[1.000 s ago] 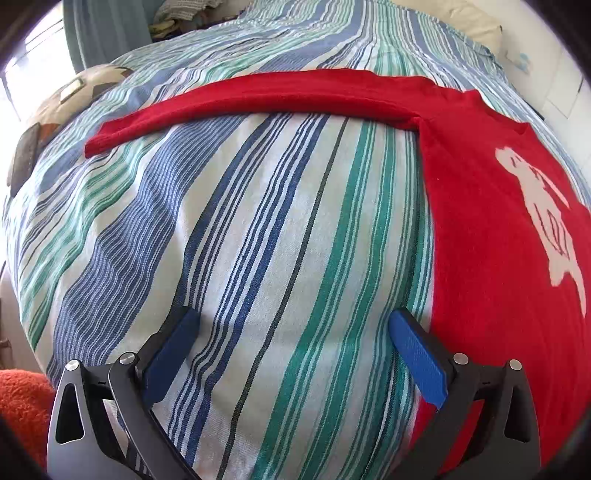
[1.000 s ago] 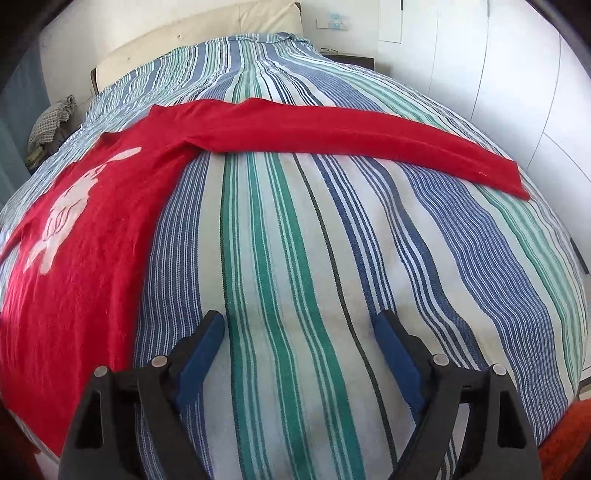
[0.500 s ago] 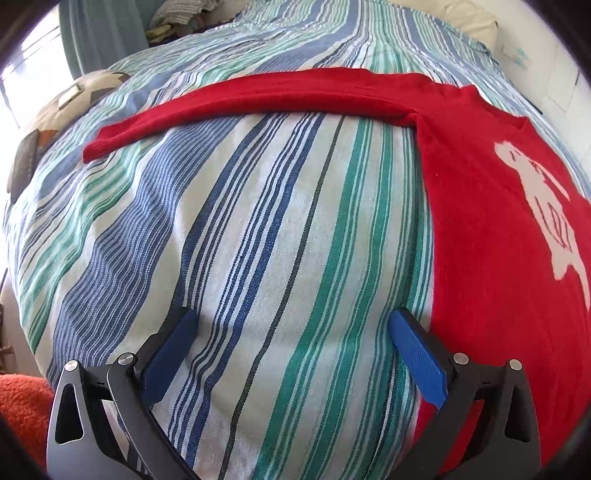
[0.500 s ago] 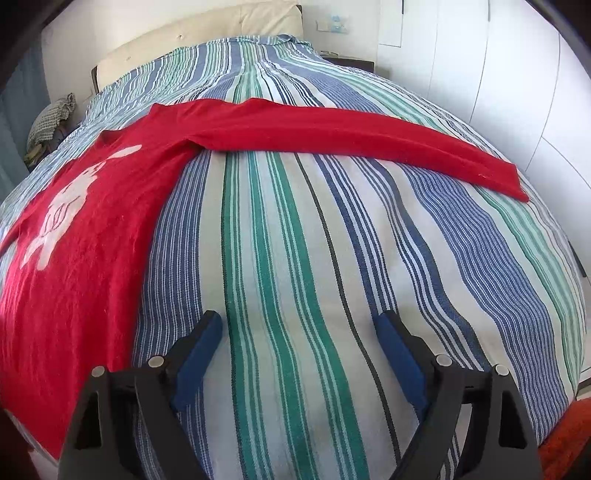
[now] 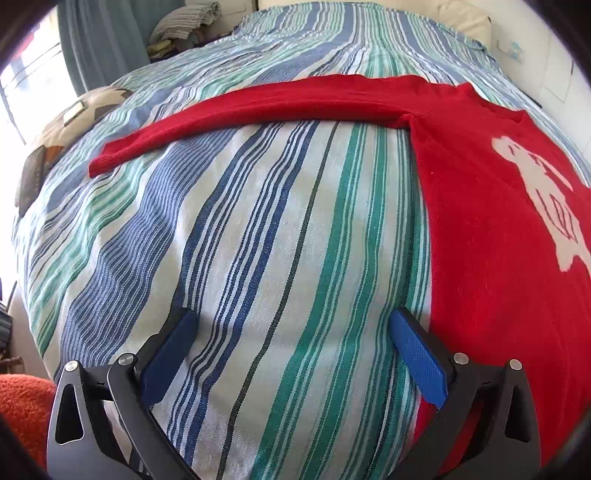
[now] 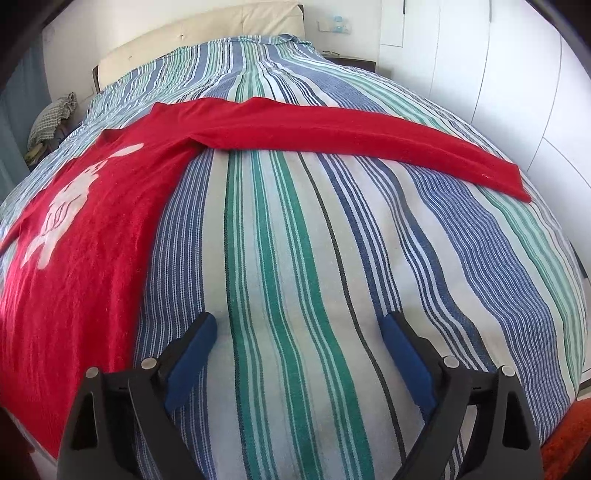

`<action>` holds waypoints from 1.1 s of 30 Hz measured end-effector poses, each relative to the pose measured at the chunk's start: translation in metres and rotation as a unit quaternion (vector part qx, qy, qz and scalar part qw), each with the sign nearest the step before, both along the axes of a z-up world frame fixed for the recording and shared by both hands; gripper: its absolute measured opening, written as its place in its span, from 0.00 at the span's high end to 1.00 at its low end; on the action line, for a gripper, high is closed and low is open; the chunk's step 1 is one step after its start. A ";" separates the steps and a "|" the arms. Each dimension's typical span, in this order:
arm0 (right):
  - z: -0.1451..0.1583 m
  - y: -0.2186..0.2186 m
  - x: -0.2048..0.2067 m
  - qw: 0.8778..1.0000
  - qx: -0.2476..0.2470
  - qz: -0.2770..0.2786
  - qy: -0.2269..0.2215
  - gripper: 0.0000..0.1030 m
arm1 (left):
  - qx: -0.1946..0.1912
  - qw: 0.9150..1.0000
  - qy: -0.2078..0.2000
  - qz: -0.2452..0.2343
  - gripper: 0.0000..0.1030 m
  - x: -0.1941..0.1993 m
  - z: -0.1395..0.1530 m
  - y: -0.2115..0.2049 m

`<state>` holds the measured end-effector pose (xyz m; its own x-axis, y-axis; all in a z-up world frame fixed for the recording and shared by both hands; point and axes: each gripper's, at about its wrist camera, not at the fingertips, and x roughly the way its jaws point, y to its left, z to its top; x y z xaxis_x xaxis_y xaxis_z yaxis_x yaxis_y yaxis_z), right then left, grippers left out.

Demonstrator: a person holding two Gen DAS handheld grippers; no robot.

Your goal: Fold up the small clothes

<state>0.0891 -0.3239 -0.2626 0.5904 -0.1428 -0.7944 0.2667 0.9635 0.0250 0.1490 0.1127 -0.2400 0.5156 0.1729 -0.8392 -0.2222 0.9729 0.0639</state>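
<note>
A red long-sleeved sweater (image 5: 487, 236) with a white animal motif lies flat on the striped bedspread (image 5: 266, 236). In the left wrist view its body fills the right side and one sleeve (image 5: 258, 110) stretches left across the bed. The right wrist view shows the sweater's (image 6: 85, 236) body at left, the other sleeve (image 6: 369, 136) reaching right. My left gripper (image 5: 293, 325) hovers open over bare bedspread, its right finger beside the sweater's edge. Over bare bedspread (image 6: 295, 258) my right gripper (image 6: 299, 328) has its jaws opening wider, nothing between them.
A patterned cushion (image 5: 70, 125) lies at the bed's left edge, with folded cloths (image 5: 184, 22) beyond. A cream headboard (image 6: 199, 40) and white wardrobe doors (image 6: 480, 74) border the bed. An orange rug (image 5: 18, 406) shows below the bed's near edge.
The right gripper's fingers have spread slightly wider apart. The left wrist view has tilted very slightly. The sweater has not moved.
</note>
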 end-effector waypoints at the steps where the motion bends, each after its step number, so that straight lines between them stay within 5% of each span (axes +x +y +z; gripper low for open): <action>1: 0.004 -0.002 0.000 1.000 0.008 0.002 0.003 0.12 | -0.006 1.000 0.003 -0.002 0.00 0.001 0.001 0.002; 4: 0.034 -0.034 -0.008 0.994 0.094 -0.021 -0.048 0.14 | -0.025 1.000 0.005 -0.004 0.00 0.001 0.002 0.008; 7: 0.063 -0.106 -0.021 0.962 0.213 -0.092 -0.145 0.14 | -0.022 1.000 0.006 -0.005 0.00 0.001 0.002 0.007; 10: 0.064 -0.190 -0.024 0.926 0.283 -0.188 -0.167 0.18 | -0.018 1.000 0.006 -0.004 0.00 0.002 0.002 0.006; 12: 0.060 -0.229 -0.025 0.917 0.286 -0.226 -0.162 0.29 | -0.020 1.000 0.006 -0.001 0.00 0.002 0.002 0.006; 18: 0.044 -0.267 -0.007 0.920 0.303 -0.221 -0.114 0.35 | -0.014 1.000 0.002 0.002 0.00 0.002 0.001 0.004; 24: 0.007 -0.284 -0.009 0.863 0.396 -0.288 -0.123 0.36 | -0.012 1.000 -0.003 0.002 0.00 0.000 0.001 0.003; 26: 0.007 -0.288 -0.007 0.855 0.408 -0.293 -0.132 0.36 | -0.011 1.000 -0.005 0.002 0.00 0.000 0.000 0.003; 29: 0.009 -0.285 0.005 0.859 0.412 -0.275 -0.128 0.39 | -0.010 1.000 -0.006 0.004 0.00 -0.001 0.000 0.002; 30: 0.009 -0.285 0.009 0.862 0.411 -0.272 -0.120 0.47 | -0.009 1.000 -0.006 0.005 0.00 -0.001 0.000 0.002; 32: 0.009 -0.284 0.015 0.865 0.412 -0.267 -0.108 0.89 | -0.008 1.000 -0.007 0.005 0.00 0.000 0.001 0.001; 33: 0.011 -0.283 0.017 0.869 0.403 -0.268 -0.102 0.95 | -0.008 1.000 -0.007 0.005 0.00 -0.001 0.001 0.002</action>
<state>0.1063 -0.6071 -0.2513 0.7508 0.1140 -0.6507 0.5823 0.3508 0.7334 0.1484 0.1142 -0.2394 0.5262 0.1637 -0.8345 -0.2322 0.9717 0.0442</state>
